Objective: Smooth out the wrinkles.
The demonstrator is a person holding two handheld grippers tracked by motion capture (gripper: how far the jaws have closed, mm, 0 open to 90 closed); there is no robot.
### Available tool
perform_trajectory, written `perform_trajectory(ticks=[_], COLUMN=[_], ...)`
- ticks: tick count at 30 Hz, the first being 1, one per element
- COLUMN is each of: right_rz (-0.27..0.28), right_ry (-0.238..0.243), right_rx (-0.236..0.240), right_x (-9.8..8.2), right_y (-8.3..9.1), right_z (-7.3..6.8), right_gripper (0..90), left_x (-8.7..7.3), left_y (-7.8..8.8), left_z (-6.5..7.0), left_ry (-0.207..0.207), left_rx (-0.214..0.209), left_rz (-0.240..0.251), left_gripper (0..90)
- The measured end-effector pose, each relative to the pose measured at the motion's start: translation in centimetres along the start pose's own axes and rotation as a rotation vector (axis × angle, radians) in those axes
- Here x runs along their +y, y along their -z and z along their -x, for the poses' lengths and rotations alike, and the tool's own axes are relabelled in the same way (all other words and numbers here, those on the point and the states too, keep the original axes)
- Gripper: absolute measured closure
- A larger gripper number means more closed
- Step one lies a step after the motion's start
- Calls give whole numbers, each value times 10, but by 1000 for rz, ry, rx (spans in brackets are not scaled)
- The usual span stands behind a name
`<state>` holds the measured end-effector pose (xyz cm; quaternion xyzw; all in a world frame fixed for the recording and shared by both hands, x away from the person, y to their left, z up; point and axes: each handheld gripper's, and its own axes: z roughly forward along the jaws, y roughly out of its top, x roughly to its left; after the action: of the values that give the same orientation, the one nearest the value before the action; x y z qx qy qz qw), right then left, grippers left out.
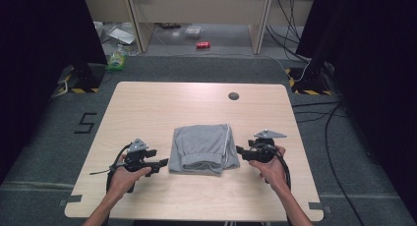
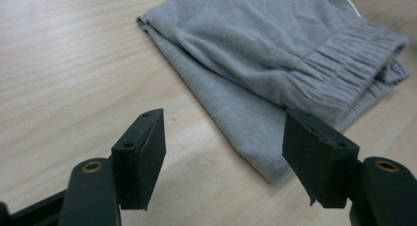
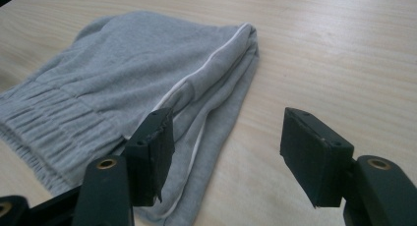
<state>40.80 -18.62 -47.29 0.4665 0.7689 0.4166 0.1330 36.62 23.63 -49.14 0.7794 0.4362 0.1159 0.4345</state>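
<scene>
— Closest to your lens, what do you see?

— Two black pads of my left claw [image 2: 223, 157], standing wide apart with bare wood between them. Nothing is gripped. Just beyond lies the folded grey fleece garment with a ribbed elastic waistband [image 2: 275, 59]; its near corner reaches in front of my right-hand pad without touching it.

— And your other one?

— My right claw [image 3: 226, 157] is spread just as wide and holds nothing either. Its left pad sits over the garment's edge, where a thin white piping stripe [image 3: 206, 59] runs along the seam; the other pad hangs over plain desk.

— Where does the garment sit overall?

— From the high view, it lies flat near the middle of the pale wooden desk [image 1: 147, 103], waistband toward me, between my left claw [image 1: 160, 163] and my right claw [image 1: 241, 150]. Each claw points inward at it, just beside its side edges. A small dark round disc [image 1: 233, 96] rests farther back on the desk, well apart.
</scene>
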Motion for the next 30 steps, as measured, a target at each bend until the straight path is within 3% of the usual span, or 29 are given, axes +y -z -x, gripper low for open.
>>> perform_trajectory(ticks=[4,11,21,30], right_rz=[-1,-20,-50,-105], right_ry=[-2,42,79,103], right_rx=[9,0,-48,-92], right_x=[-9,-27,-57,-85], right_y=[7,23,43,59], right_z=[-4,-13,-16,-24], right_gripper=[371,350,333,266], left_x=[-9,-29,-53,-70], left_y=[4,9,24,31], left_z=[10,24,22,26], left_ry=[-22,-72,-76,-152], left_rx=[-19,-32,1,82], left_rz=[-11,-49,-55,-70], left_gripper=[321,284,251,196])
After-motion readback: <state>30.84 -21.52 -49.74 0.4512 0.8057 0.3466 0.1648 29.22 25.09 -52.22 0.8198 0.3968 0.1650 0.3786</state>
